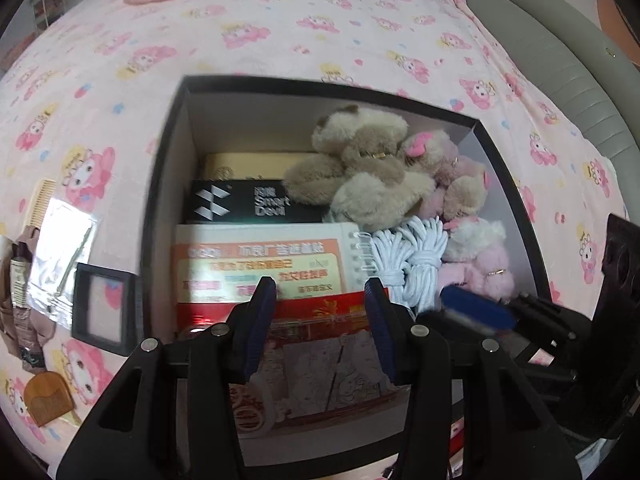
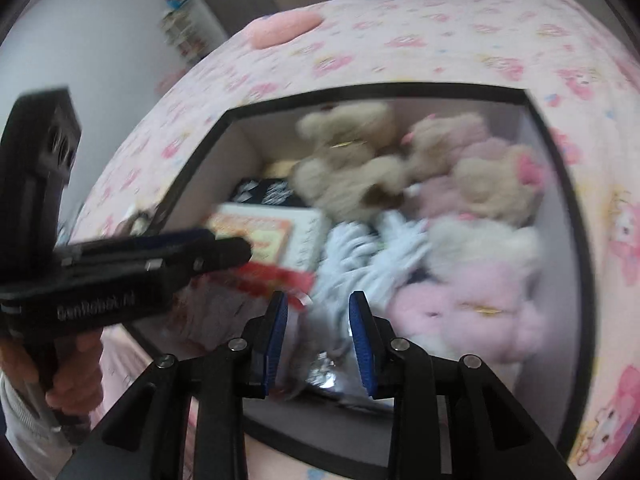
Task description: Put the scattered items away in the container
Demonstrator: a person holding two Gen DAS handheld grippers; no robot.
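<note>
- I am looking down through both wrist cameras at a black-rimmed box (image 1: 164,152) that sits on a bed covered by a pink cartoon-print sheet (image 1: 280,32).
- My left gripper (image 1: 320,320) hangs over the box's near edge with its blue pads apart and nothing between them.
- My right gripper (image 2: 318,336) also hangs over the near edge, jaws a narrower gap apart, gripping nothing; the right view is blurred.
- Along the box's left wall lies a black carton (image 1: 240,202) with white lettering reading "Smart Devil".
- In front of it is a spiral-bound notebook (image 1: 260,264) with an orange cover and Chinese writing I cannot read.
- Nearest the near edge lies a red packet (image 1: 320,316) with gold print, too blurred to read.
- The far right corner holds beige plush toys (image 1: 360,168); pink plush toys (image 1: 488,264) sit against the right wall.
- Coiled white rope (image 1: 412,256) lies between the notebook and the pink toys.
- Still out on the sheet, beside the box's left wall: a black picture frame (image 1: 102,308), a silver foil pouch (image 1: 64,240), a pale comb (image 1: 40,200) and a brown wooden comb (image 1: 48,398).
- In the right view, the side of the left gripper's body carries writing too blurred to read.
</note>
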